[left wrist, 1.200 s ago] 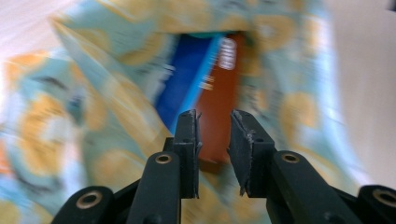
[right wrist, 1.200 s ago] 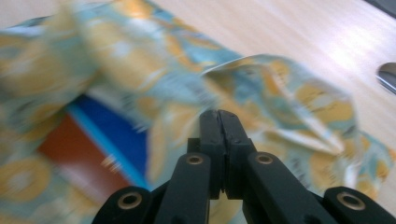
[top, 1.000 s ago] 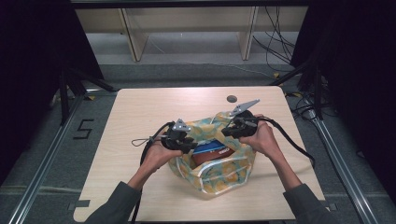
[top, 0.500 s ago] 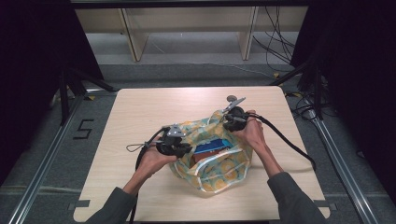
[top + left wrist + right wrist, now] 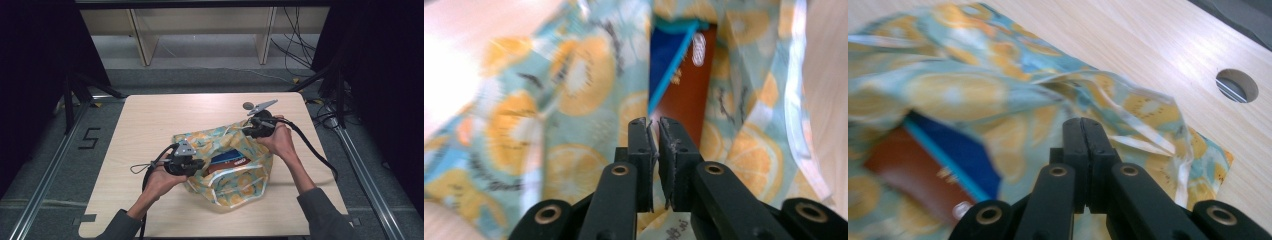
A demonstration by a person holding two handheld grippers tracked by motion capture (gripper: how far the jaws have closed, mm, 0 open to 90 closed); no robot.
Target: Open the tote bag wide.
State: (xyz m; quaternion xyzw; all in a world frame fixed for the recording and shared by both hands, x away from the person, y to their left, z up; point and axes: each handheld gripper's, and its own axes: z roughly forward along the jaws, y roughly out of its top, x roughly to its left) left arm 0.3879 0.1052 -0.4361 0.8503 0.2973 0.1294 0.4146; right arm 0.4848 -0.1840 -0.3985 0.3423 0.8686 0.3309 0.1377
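In the high view the fruit-print bag [image 5: 227,162] lies lower centre on the table [image 5: 150,120], the left gripper [image 5: 196,165] and right gripper [image 5: 245,130] pinching its edges; each gripper view shows jaws clamped on fabric, the left having just closed.

A packet [image 5: 231,161] lies inside the bag [image 5: 235,182] on the table [image 5: 150,120].

Lighting: desk [image 5: 150,120] evenly lit from above; surroundings were dark. Soft shadows. Left gripper view: glare washed out upper left corner, bag [image 5: 574,90] blurred. Right gripper view: motion-blurred left side.
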